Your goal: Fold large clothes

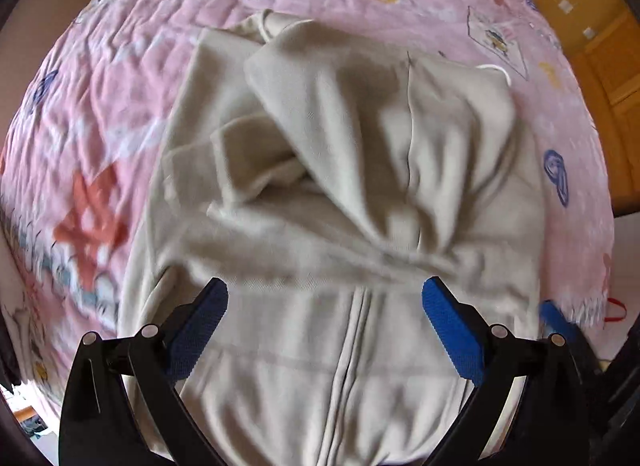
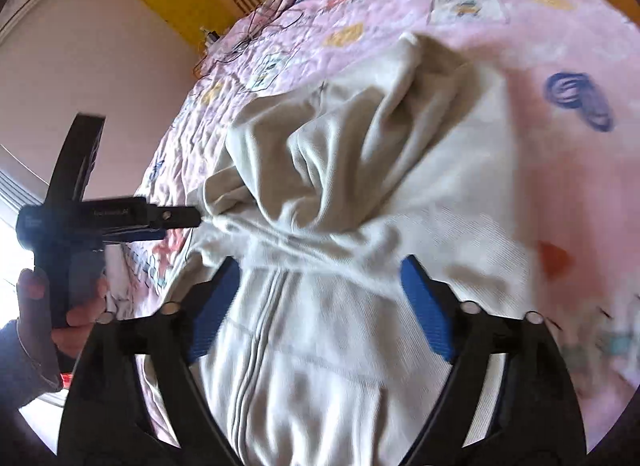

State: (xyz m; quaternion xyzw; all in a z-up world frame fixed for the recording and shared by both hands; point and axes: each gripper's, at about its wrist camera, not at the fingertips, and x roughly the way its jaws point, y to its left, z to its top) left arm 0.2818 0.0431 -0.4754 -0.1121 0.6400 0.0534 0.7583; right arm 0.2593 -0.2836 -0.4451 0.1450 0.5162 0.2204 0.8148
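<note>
- Lying zipper-up on a pink bedspread (image 1: 120,77), a beige hooded jacket (image 1: 320,185) stretches far from both claws.
- Left claw (image 1: 325,308) hovers wide open over the zipper, empty.
- Right claw (image 2: 320,286) likewise gapes empty above it.

Beige zip-up hoodie (image 1: 320,193) lies crumpled front-up on a pink patterned bedspread (image 1: 120,85), hood bunched, zipper (image 1: 352,346) closed.

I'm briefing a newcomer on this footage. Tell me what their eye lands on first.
A rumpled beige zip-up hoodie fills the middle of both views, its zipper running toward the cameras. It lies on a pink cartoon-print bedspread. Blue-padded fingers of the open left gripper and open right gripper frame the cloth below.
</note>
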